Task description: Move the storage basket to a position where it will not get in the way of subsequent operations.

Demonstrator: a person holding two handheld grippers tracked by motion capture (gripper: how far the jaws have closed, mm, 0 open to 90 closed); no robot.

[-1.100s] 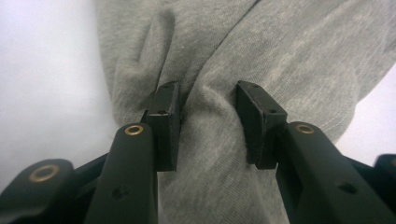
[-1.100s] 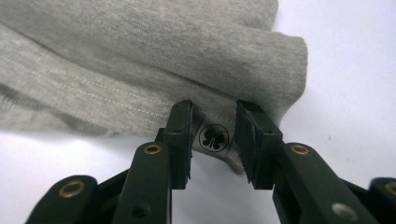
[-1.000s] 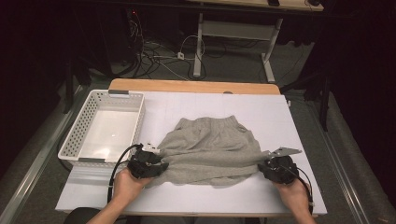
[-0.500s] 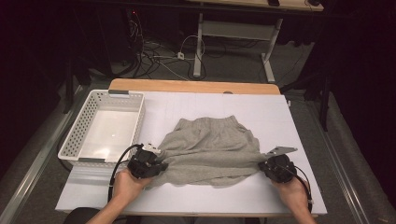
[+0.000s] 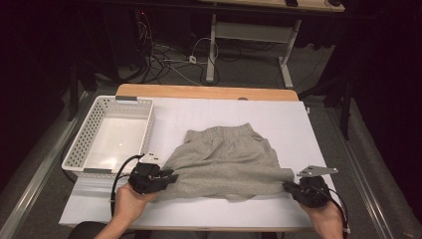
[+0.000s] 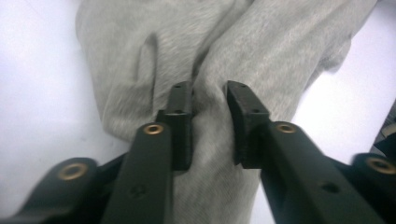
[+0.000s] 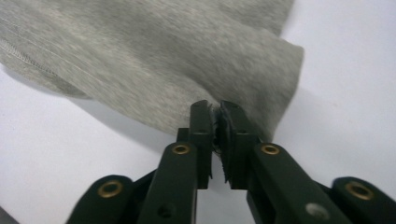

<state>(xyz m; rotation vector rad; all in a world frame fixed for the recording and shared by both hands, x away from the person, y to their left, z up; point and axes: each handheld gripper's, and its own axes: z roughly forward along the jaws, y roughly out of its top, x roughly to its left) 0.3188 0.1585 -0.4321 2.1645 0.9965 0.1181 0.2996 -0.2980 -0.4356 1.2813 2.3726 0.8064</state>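
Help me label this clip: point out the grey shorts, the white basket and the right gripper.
grey shorts (image 5: 226,159), high view, middle of the fabric.
white basket (image 5: 150,122), high view, its right wall.
right gripper (image 7: 217,112), right gripper view, between its fingertips, pinched on the shorts' edge.

We see a white perforated basket (image 5: 107,134) at the left of our white table top (image 5: 298,129). Beyond our table's wooden edge, cables (image 5: 169,55) lie tangled by what may be a desk frame (image 5: 249,35).
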